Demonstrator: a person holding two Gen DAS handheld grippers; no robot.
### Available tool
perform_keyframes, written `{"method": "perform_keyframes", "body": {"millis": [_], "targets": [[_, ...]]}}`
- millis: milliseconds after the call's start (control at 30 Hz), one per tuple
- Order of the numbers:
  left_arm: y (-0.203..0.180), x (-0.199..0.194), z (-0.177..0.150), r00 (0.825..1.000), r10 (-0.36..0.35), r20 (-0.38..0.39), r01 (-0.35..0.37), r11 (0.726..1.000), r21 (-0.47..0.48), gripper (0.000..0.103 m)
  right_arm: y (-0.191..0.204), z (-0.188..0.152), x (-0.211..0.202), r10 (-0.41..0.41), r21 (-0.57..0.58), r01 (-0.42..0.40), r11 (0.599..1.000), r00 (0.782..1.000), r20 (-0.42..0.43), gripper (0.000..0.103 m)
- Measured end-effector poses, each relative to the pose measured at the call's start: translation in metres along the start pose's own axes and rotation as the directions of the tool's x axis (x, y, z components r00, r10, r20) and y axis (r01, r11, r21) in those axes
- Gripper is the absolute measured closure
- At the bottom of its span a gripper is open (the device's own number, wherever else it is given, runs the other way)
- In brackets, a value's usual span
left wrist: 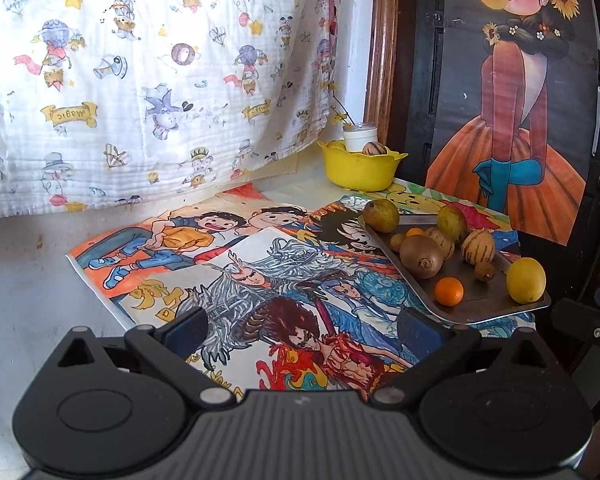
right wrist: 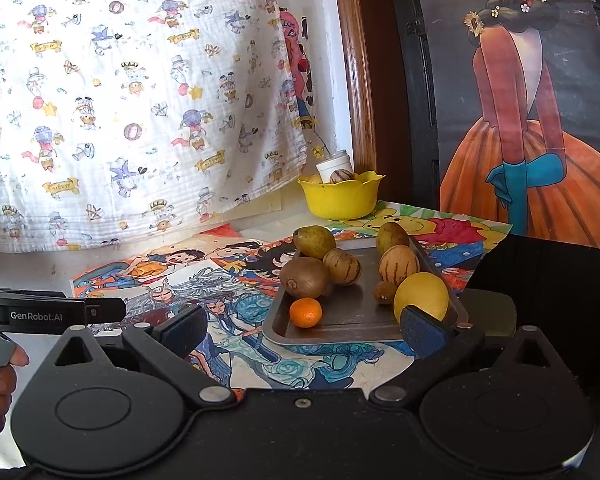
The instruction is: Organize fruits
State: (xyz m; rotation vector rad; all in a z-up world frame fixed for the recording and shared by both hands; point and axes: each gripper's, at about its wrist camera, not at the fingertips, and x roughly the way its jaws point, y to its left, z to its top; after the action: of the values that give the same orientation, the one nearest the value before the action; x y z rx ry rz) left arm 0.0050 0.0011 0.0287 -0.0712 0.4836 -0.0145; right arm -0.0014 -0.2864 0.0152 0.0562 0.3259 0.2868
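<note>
Both my jaws stand wide and empty: left gripper (left wrist: pixel 302 330) over the drawings (left wrist: pixel 236 264), right gripper (right wrist: pixel 302 326) at the tray's (right wrist: pixel 352 330) near edge. Most fruit sits on the tray, some in the yellow bowl (right wrist: pixel 340 200) at the table's far edge. I judge sorting mid-way; the orange (right wrist: pixel 305 312) is nearest.

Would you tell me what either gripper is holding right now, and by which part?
Nothing: the left gripper and right gripper are both open and empty.

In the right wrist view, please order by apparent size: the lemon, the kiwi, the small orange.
1. lemon, though it lies nearest the camera.
2. kiwi, only slightly smaller-looking, so these two are unsure.
3. small orange, clearly smallest.
</note>
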Motion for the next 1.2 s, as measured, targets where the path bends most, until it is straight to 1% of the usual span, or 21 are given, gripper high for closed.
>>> {"method": "perform_keyframes", "body": {"millis": [433,667,767,967,1200], "targets": [[-0.001,0.005,-0.003,1.000,-0.004,-0.014,0.004,1.000,0.018,0.000,0.000,-0.005,0.009,0.002,0.008,-0.001,1.000,1.000,-0.014,0.001],[-0.003,0.009,-0.004,1.000,0.008,-0.012,-0.008,0.999,0.032,0.000,0.000,-0.009,0.016,0.005,0.009,-0.005,1.000,1.000,-0.023,0.001],[-0.002,0.014,-0.003,0.999,-0.004,-0.039,0.004,1.000,0.022,0.000,0.000,-0.011,0.021,0.007,0.010,-0.007,1.000,0.999,-0.034,0.001],[-0.002,0.019,-0.005,0.999,-0.020,-0.029,0.021,0.999,0.025,0.000,-0.004,-0.016,0.033,0.012,0.023,-0.011,1.000,0.998,-0.066,0.001],[-0.003,0.023,-0.006,0.999,-0.020,-0.040,0.021,0.999,0.028,0.000,-0.005,-0.019,0.038,0.021,0.030,-0.019,0.999,0.997,-0.076,0.001]]}}
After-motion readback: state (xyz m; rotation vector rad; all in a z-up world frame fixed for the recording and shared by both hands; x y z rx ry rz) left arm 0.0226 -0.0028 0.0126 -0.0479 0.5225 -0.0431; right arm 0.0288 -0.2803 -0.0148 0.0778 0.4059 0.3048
